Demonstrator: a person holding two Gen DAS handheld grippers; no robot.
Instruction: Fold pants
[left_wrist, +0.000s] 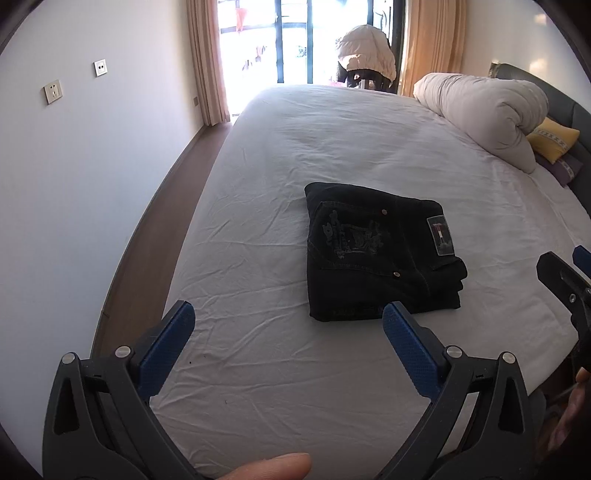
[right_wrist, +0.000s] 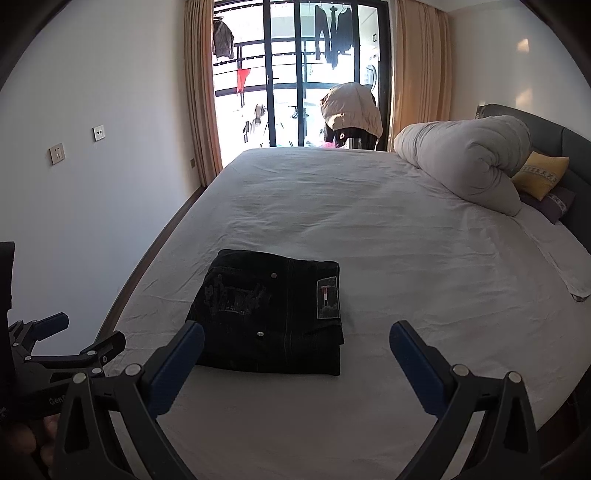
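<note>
At the far left of the right wrist view, the left gripper (right_wrist: 79, 332) shows only as black arms with blue-tipped fingers spread apart; its body is cut off by the frame edge, and the hand under it is dark and hard to make out. In its own view the left gripper (left_wrist: 288, 317) stands wide open and empty above the sheet (left_wrist: 258, 258), with a fingertip (left_wrist: 273, 467) cut off at the bottom edge.

The pants (left_wrist: 380, 251) lie folded into a compact dark block near the middle of the bed, a pocket print and a small patch facing up. The print is too faint to read. They sit just ahead of the left gripper, nearer its right finger, not touching it.

In the right wrist view the pants (right_wrist: 269, 314) lie ahead and left of centre, just beyond the left finger of the right gripper (right_wrist: 297, 332), which is also spread wide and holds nothing. In the left wrist view only part of the right gripper (left_wrist: 569, 273) shows at the frame's right edge.

A rolled duvet (right_wrist: 469, 162) lies at the right, half hiding a yellow pillow (right_wrist: 541, 173).
</note>
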